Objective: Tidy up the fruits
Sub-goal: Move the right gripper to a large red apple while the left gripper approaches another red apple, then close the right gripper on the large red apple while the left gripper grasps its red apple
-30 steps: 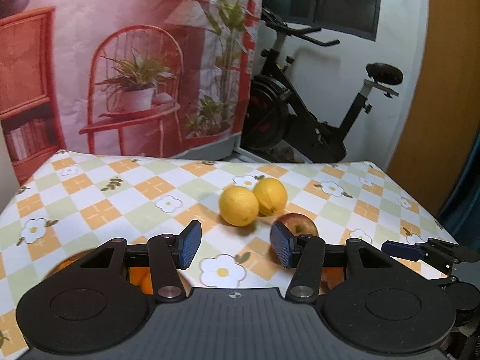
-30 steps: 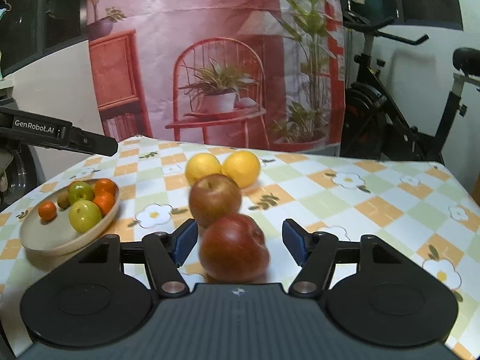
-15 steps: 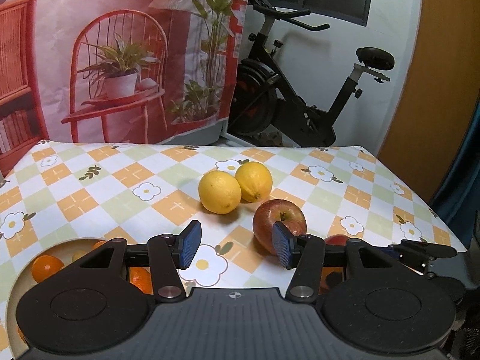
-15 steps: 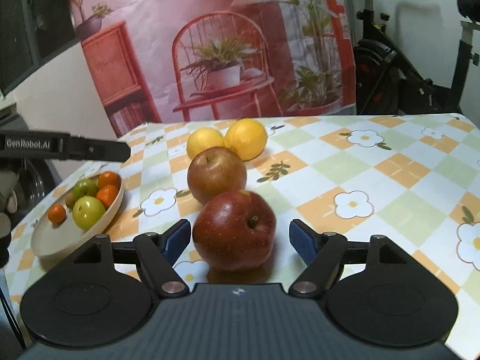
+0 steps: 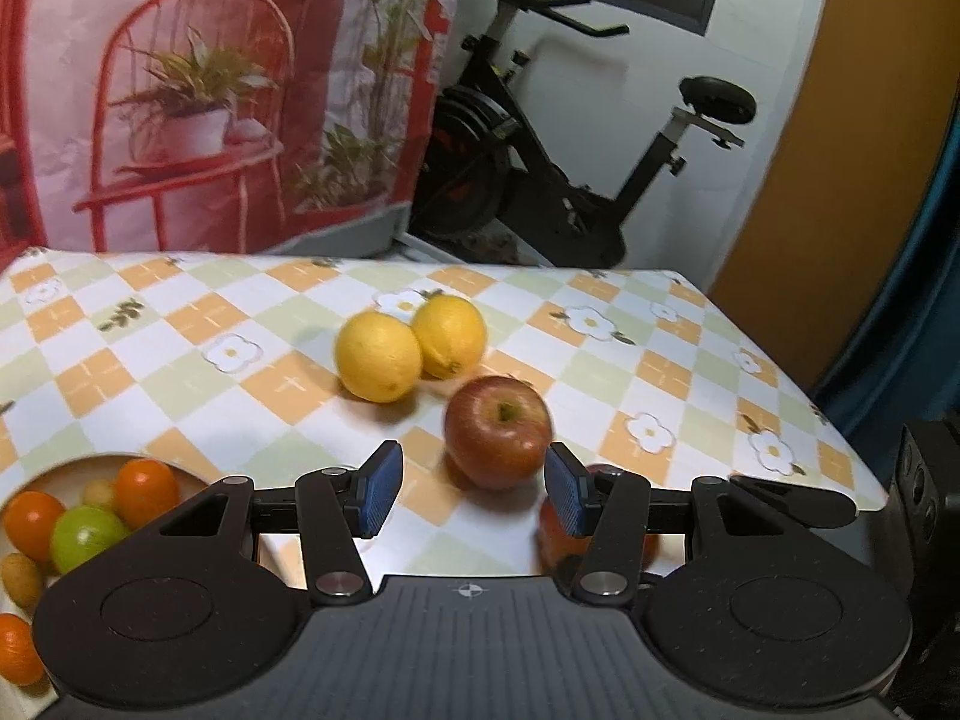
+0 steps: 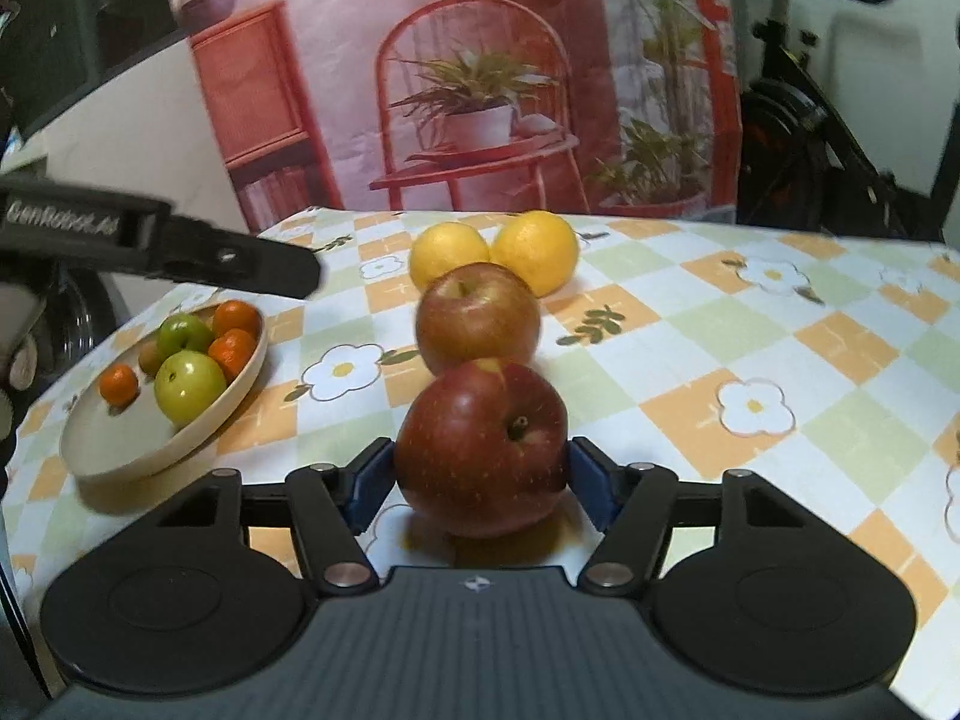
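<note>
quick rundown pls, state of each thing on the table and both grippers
right gripper: jaws just closed, pads against the near apple
near apple: on the cloth, between the pads
far apple: loose on the cloth, stem up
two lemons: side by side, touching
plate: holds small oranges and green fruits
left gripper: open, empty
tablecloth: spread flat
</note>
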